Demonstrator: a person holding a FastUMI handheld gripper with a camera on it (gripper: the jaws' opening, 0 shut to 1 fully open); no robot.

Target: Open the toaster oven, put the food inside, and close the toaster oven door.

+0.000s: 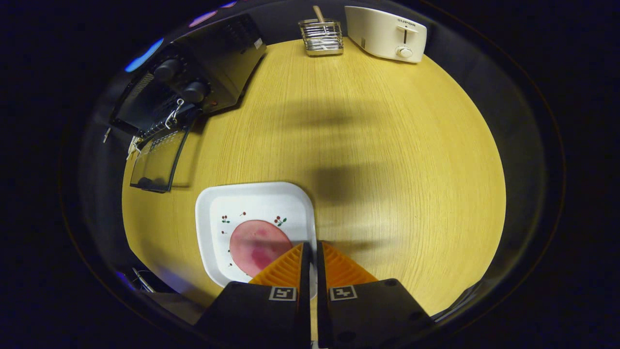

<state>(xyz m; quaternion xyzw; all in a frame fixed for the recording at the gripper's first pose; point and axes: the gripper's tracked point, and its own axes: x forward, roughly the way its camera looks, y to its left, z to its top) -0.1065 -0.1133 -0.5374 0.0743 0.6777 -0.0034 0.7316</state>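
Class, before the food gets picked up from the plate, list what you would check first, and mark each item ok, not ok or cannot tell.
1. Toaster oven door open: ok, it is folded down.
2. Food on the white plate: ok.
3. Hand-held gripper open for a grasp: not ok, fingers nearly together, holding nothing.
4. Gripper lined up on food: not ok, tips sit at the plate's edge beside it.
5. Oven rack free: cannot tell.
6. Table path to oven: ok.

Food (259, 247) on plate (252, 213); toaster oven (193, 82) beyond, door (157, 162) open.
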